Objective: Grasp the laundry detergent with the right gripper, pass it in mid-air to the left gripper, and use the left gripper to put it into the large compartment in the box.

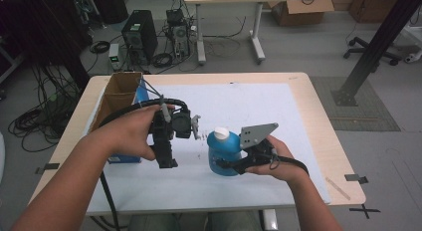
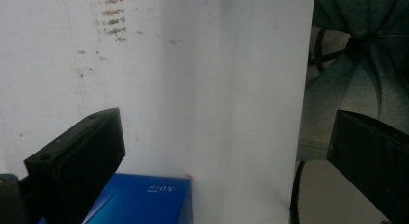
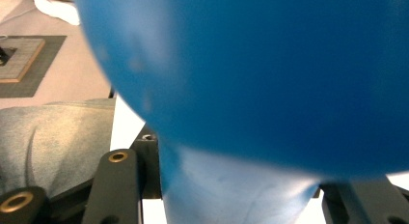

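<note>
Right gripper (image 1: 230, 164) clamped on blue bottle (image 1: 222, 154), mid-table on white sheet (image 1: 278, 116), white cap (image 1: 221, 134) on. Left gripper (image 1: 168, 161) wide open, empty, above blue box (image 2: 140, 200) near left. Likely grasp done; cap, placement remaining.

The high view looks forward and down from above the person's side, taking in the whole table (image 1: 318, 141), with the floor beyond at 12 o'clock. The left gripper view rides close over the white sheet (image 2: 202, 89), facing down past its own jaws, a blue box (image 2: 144, 200) at 6 o'clock. The right gripper view sits almost against the blue bottle (image 3: 251, 74), perhaps too near to focus. The high view shares the bottle (image 1: 222, 154) and the box (image 1: 124, 159)
</note>
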Action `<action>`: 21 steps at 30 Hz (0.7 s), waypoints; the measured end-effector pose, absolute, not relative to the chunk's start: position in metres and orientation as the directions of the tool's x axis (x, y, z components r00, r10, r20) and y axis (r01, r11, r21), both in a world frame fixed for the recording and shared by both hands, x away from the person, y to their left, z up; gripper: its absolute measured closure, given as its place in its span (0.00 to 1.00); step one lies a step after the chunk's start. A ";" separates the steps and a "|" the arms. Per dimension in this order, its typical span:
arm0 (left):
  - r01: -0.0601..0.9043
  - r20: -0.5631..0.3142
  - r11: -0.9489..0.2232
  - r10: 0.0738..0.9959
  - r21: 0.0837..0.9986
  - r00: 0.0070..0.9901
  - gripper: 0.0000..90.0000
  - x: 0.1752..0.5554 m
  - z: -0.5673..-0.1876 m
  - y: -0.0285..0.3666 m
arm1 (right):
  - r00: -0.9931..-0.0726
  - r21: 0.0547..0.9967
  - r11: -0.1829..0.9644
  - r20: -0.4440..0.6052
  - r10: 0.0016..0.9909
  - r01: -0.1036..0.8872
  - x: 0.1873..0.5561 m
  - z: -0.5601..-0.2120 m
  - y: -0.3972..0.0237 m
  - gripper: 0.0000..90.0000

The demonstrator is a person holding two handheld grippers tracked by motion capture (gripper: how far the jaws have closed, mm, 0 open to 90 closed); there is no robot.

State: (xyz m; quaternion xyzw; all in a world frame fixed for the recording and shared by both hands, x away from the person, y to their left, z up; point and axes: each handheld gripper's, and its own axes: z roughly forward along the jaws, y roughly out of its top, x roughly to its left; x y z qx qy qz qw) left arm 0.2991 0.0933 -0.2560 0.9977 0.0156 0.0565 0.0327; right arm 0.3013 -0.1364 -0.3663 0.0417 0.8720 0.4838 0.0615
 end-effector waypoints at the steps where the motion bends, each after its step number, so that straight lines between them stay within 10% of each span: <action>1: 0.028 0.111 -0.997 0.035 0.068 0.993 0.00 0.299 -0.256 0.092 | -0.991 0.850 0.526 -0.061 0.120 0.012 0.301 -0.369 -0.133 0.50; 21: 0.002 0.098 -0.998 0.007 0.058 0.995 0.00 0.298 -0.251 0.075 | -0.997 0.867 0.499 -0.053 0.063 -0.015 0.307 -0.386 -0.085 0.50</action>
